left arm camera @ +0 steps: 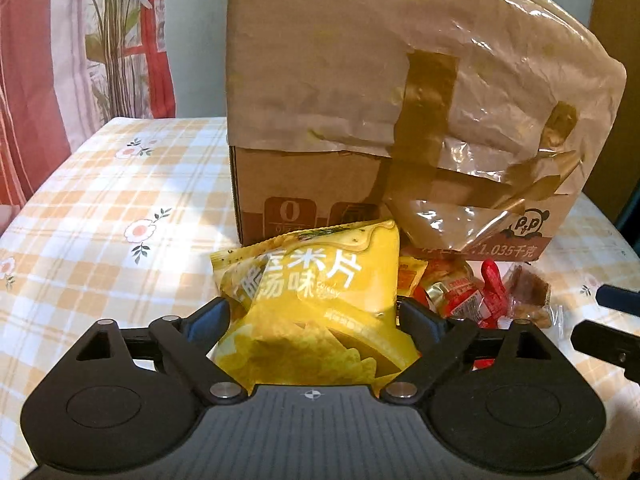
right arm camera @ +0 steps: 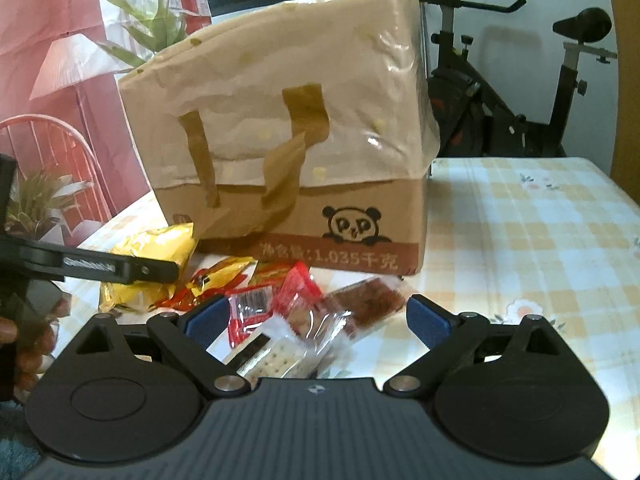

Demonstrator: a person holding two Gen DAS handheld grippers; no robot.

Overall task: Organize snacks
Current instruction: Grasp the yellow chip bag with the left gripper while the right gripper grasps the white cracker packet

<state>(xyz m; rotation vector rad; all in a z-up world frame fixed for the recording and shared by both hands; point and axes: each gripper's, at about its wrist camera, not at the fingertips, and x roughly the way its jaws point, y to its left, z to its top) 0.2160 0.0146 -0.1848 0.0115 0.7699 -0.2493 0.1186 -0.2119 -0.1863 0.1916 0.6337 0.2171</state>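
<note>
Left gripper (left arm camera: 314, 312): jaws set wide around the chip bag (left arm camera: 316, 300), one finger on each side. Whether the pads already press the bag I cannot tell; it looks like the start of a pick, the bag chosen first because it is the biggest pack and lies at the left end of the pile.

Right gripper (right arm camera: 316, 320): wide open, holding nothing. It hangs just over the small packs, the cracker pack (right arm camera: 276, 354) and the brown bar (right arm camera: 360, 304) lying between its fingers, likely waiting its turn.

Chip bag: one, yellow, lying on the tablecloth (left arm camera: 100, 208) just in front of the box (left arm camera: 360, 100).

Small packs: a loose heap to the right of the chip bag, touching and overlapping one another. I count one gold-red pack (right arm camera: 216, 276), two red packs (right arm camera: 296, 284), one cracker pack and one brown bar; an orange pack (left arm camera: 410, 278) also shows behind the chip bag. More may hide under these.

Box: one, cardboard, closed under a taped beige wrap, standing behind the snacks. It is probably the snacks' home, but no opening shows.

Task so far: by my judgement barely begun; every snack is still on the tablecloth.

Risk: the puffy bag may slip or crush under a hard squeeze.
</note>
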